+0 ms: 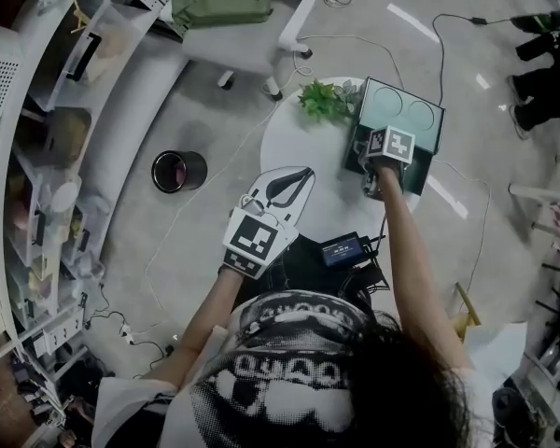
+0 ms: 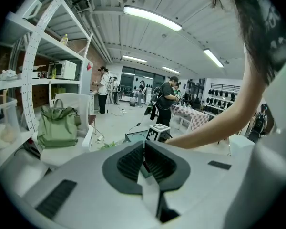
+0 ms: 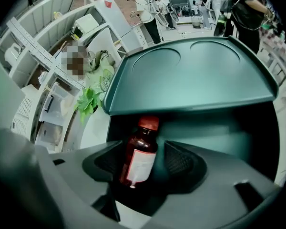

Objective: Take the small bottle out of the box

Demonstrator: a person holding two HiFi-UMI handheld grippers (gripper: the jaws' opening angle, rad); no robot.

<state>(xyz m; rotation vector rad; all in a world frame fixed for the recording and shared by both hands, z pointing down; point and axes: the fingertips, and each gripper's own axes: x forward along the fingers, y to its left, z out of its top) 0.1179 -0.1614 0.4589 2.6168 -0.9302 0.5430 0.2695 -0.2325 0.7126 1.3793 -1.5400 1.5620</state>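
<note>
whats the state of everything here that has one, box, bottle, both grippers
box, open, lid raised above the opening
bottle, inside the box, standing with a slight lean
cap, on the bottle
right gripper, open, jaws either side of the bottle, not clamped on it
left gripper, shut, nothing between its jaws

Small bottle (image 3: 139, 154), between the right gripper (image 3: 146, 159) fingers (image 3: 179, 162): dark amber glass, red cap, white label. Finger pads: black, ribbed. Box (image 3: 190, 70), beyond the fingertips: dark teal. Plant (image 3: 88, 101), left of the fingers: green.
</note>
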